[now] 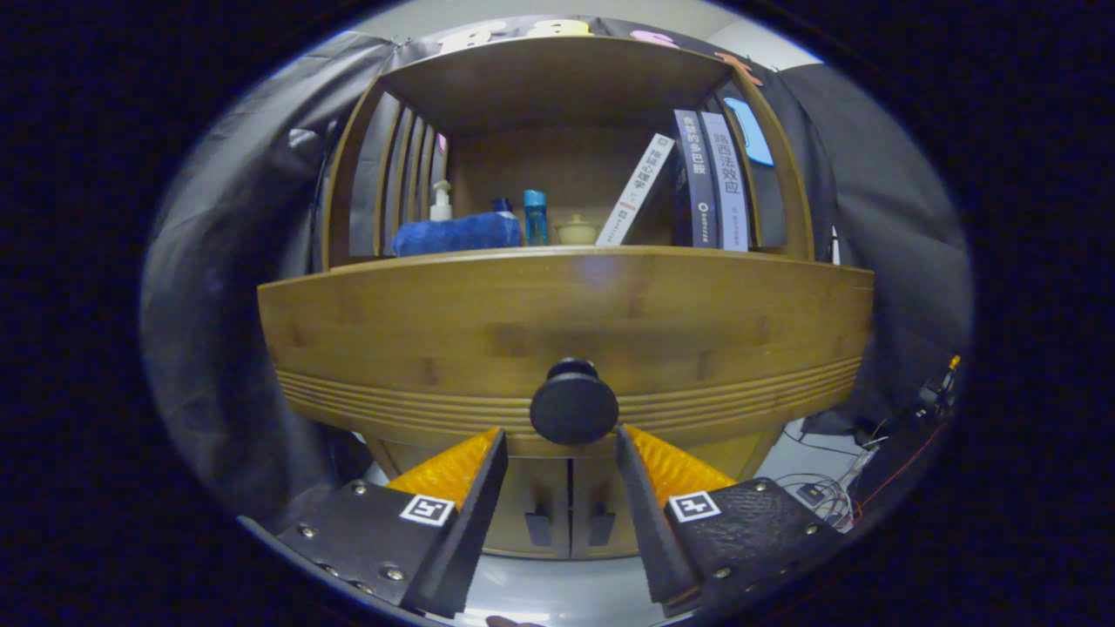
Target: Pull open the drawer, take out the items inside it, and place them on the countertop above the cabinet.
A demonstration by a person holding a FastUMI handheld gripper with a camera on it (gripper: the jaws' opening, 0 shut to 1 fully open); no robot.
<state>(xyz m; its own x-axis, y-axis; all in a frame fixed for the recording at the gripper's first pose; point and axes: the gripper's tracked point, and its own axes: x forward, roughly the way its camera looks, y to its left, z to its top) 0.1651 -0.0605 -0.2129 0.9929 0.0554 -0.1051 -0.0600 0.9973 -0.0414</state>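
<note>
**Gripper spread at the drawer knob; drawer closed**

The gripper occupies the lower centre of the frame. Its two fingers stand apart at moderate width, one on each side of the round dark knob. The fingertips reach the knob's lower left and lower right edges; whether they touch it cannot be told. Nothing is held between the fingers.

The knob is mounted at the centre of the wooden drawer front, which spans the middle of the frame. The drawer front sits flush under the countertop, so its contents are hidden. Below the drawer, at lower centre between the fingers, two cabinet doors with small dark handles are visible.

On the countertop, upper centre of the frame, stand from left to right: a pump bottle, a rolled blue towel, a blue bottle, a small pale lidded pot, one leaning white book, and two upright books. Cables lie on the floor at lower right.
</note>
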